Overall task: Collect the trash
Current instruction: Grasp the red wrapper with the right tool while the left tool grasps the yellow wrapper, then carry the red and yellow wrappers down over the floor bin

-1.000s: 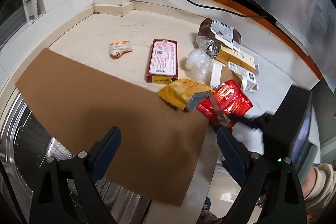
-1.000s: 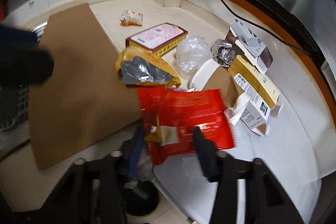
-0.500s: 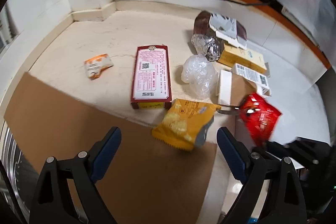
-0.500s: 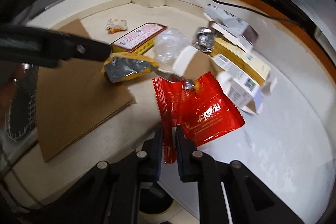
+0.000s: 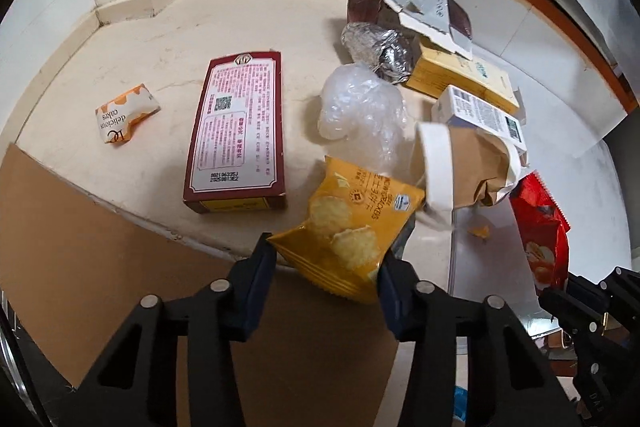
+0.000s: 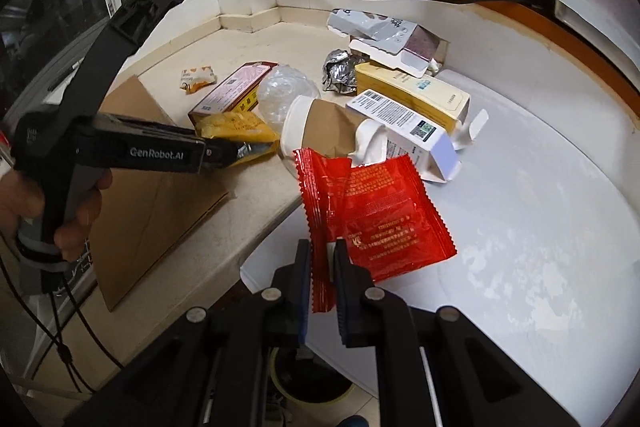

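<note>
My right gripper [image 6: 323, 259] is shut on the edge of a red snack wrapper [image 6: 376, 211] and holds it in the air past the counter's edge; the wrapper also shows in the left wrist view [image 5: 540, 227]. My left gripper [image 5: 326, 263] is open, its jaws on either side of a yellow cracker packet [image 5: 348, 227] that lies at the counter's edge. That packet shows in the right wrist view [image 6: 240, 131] at the tip of the left gripper.
On the counter lie a dark red box [image 5: 236, 131], a small orange cake wrapper [image 5: 124, 115], crumpled clear plastic [image 5: 360, 107], foil [image 5: 380, 51], a crushed paper cup [image 5: 460, 163] and several cartons [image 5: 476, 107]. A cardboard sheet [image 5: 100, 247] covers the near left. A bin [image 6: 308, 379] stands on the floor below.
My right gripper closed on the red wrapper and lifted it off the counter toward me. My left gripper moved forward and narrowed until its jaws flank the yellow packet.
</note>
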`<state>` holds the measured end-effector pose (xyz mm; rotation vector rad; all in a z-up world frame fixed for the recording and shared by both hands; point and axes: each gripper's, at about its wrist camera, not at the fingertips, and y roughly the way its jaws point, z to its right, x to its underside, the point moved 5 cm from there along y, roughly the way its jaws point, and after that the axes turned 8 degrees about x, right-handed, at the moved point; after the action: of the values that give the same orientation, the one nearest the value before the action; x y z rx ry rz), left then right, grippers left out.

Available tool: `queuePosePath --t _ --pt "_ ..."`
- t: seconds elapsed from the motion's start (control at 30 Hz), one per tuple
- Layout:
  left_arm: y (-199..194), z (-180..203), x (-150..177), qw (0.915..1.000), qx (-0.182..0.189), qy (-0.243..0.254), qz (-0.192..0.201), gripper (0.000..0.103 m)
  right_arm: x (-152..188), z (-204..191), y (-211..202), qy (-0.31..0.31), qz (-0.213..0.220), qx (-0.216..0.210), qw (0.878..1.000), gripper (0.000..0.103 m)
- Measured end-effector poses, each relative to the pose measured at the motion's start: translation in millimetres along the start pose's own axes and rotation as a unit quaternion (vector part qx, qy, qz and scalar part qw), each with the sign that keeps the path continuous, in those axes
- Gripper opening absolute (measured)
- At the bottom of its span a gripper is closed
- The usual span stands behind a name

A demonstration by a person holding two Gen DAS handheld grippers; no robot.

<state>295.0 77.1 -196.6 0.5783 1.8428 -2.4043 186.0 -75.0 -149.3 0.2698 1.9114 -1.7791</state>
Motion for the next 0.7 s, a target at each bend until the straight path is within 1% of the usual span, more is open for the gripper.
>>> queuePosePath --t 0.03,0.17,0.3,0.53,0.7 --pt "0.5 0.8 2.1 1.0000 0.000 -0.003 -0.007 0.003 0.5 0.5 -1.1 0.002 0.001 -0.001 1.000 0.010" --pt "-6.4 5.9 8.4 0.9999 -0.001 -0.011 0.006 0.002 0.6 3.2 -6.7 0.011 0.007 -0.011 1.000 0.009" --pt "-25.0 21.8 18.3 0.9997 0.000 -0.013 0.021 0.001 0.4 8.1 -17.6 0.025 0.018 -0.027 0.999 0.009" --pt "-65.5 63.8 33.7 0.9981 0.004 -0.010 0.060 0.001 5.9 16.8 -48.3 0.030 0.044 -0.058 0.997 0.009" --pt "-88.1 97.9 45.2 0.9968 0.012 -0.016 0.077 0.001 18.5 19.2 -68.9 0.010 0.051 -0.083 0.995 0.009"
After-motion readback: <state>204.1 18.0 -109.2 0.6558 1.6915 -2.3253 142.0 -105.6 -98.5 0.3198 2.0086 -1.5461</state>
